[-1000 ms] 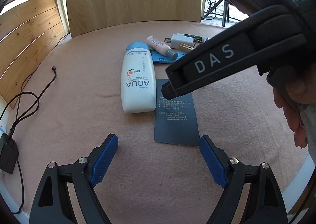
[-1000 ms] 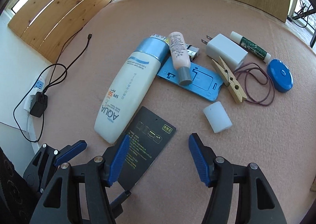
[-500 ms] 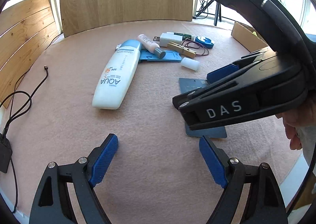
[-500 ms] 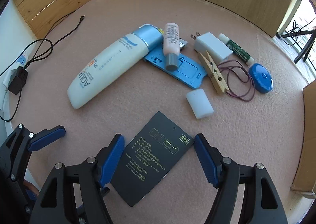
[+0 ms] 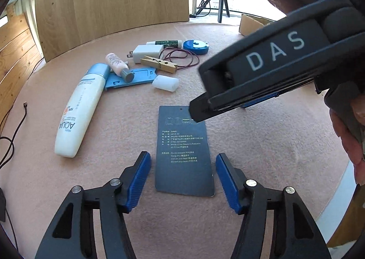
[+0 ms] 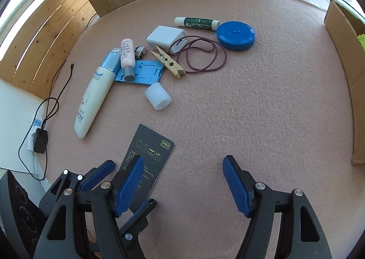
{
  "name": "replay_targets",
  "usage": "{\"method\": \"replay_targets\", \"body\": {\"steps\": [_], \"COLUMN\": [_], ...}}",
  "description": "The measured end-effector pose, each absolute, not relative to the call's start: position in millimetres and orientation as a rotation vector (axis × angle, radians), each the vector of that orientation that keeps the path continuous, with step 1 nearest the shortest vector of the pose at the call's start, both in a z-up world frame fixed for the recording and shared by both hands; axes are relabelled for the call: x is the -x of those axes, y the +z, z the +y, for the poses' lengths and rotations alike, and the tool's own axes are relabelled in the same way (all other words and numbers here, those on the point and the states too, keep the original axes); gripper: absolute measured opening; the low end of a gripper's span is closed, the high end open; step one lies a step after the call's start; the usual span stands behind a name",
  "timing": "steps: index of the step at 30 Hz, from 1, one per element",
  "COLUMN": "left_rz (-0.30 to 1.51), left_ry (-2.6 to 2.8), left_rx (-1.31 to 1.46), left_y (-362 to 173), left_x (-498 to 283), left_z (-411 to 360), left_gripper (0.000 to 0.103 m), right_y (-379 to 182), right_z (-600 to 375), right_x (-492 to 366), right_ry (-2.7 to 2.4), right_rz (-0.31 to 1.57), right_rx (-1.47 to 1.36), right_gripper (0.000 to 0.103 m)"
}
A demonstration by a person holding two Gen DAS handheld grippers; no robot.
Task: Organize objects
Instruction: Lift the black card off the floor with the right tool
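Pink felt worktop (image 5: pixel 262 144): dark card (image 5: pixel 183 151) lies flat near its front edge, between the closing, untouching jaws of the left claw (image 5: pixel 182 178). Right claw (image 6: pixel 182 183) closing, empty.

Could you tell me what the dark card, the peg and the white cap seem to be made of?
Dark card: probably matte cardstock, thin and flat, with printed text and a punched hole. Peg: pale wood, unfinished, grain showing, with a metal spring. White cap: likely translucent plastic, milky and smooth.
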State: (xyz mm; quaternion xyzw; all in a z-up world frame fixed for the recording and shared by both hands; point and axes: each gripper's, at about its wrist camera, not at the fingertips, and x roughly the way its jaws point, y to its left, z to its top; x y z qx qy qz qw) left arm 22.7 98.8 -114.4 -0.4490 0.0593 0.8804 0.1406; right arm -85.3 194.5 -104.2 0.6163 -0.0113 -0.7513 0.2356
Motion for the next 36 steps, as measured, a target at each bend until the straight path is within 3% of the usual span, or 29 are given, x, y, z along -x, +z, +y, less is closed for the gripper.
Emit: {"method": "replay_targets", "body": {"steps": [3, 11, 13, 15, 17, 22, 31, 36], "left_rz": [0.162, 0.121, 0.123, 0.131, 0.136, 0.156, 0.195, 0.179], "left_ry": [2.541, 2.542, 2.551, 2.554, 2.551, 2.525, 2.463, 2.487], "left_rx": [1.292, 1.258, 1.254, 1.252, 1.253, 1.234, 1.216, 1.200], "left_y": [-114, -114, -113, -112, -111, -109, -108, -105], "left_x": [-23, -28, -29, -29, -30, -33, -36, -31], "left_z": [100, 94, 92, 93, 94, 98, 84, 86], "left_gripper": [0.054, 0.053, 0.053, 0.053, 0.053, 0.053, 0.053, 0.053], "right_y": [-107, -109, -108, -108, -108, -106, -105, -105], "right_z": [175, 137, 135, 139, 144, 153, 169, 160], "right_x": [84, 81, 82, 83, 85, 86, 56, 45], "right_ry": [-2.014, -2.003, -2.021, -2.029, -2.021, -1.973, -1.818, -1.800], "right_rz": [-0.014, 0.147, 0.188, 0.184, 0.155, 0.132, 0.524, 0.569], "right_rx": [-1.700, -1.649, -1.651, -1.655, -1.662, -1.621, -1.289, -1.235], "right_gripper": [0.068, 0.066, 0.046, 0.037, 0.034, 0.034, 0.046, 0.049]}}
